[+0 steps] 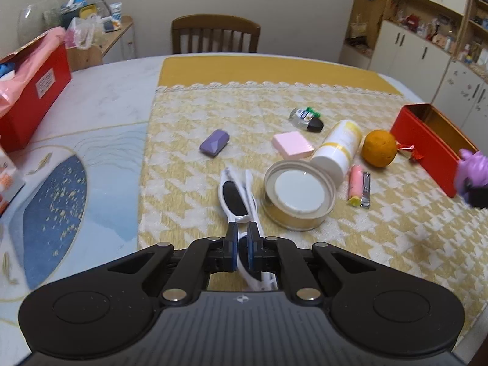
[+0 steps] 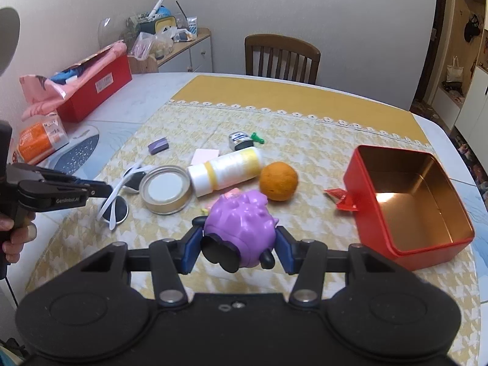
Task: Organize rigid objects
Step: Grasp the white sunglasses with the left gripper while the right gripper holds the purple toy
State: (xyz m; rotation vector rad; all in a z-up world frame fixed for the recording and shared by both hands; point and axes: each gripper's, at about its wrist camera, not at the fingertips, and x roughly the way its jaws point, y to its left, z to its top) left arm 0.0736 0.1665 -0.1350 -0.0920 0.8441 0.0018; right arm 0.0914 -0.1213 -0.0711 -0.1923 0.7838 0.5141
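My left gripper (image 1: 242, 232) is shut on the white sunglasses (image 1: 236, 196) at their near end, just above the yellow checked cloth (image 1: 213, 116). In the right wrist view the left gripper (image 2: 105, 189) comes in from the left, with the sunglasses (image 2: 117, 209) hanging from it. My right gripper (image 2: 238, 234) is shut on a purple spiky toy (image 2: 241, 219), held above the cloth to the left of the open red tin box (image 2: 381, 238). The toy (image 1: 472, 169) also shows at the right edge of the left wrist view, beside the red tin box (image 1: 418, 140).
On the cloth lie a round gold tin (image 1: 300, 198), a white and yellow bottle (image 1: 338, 149), an orange (image 1: 379, 148), a pink pad (image 1: 292, 145), a purple block (image 1: 214, 142), a nail clipper (image 1: 366, 190) and a red wrapper (image 2: 341, 198). A long red box (image 1: 33, 91) stands far left, a chair (image 1: 215, 33) behind the table.
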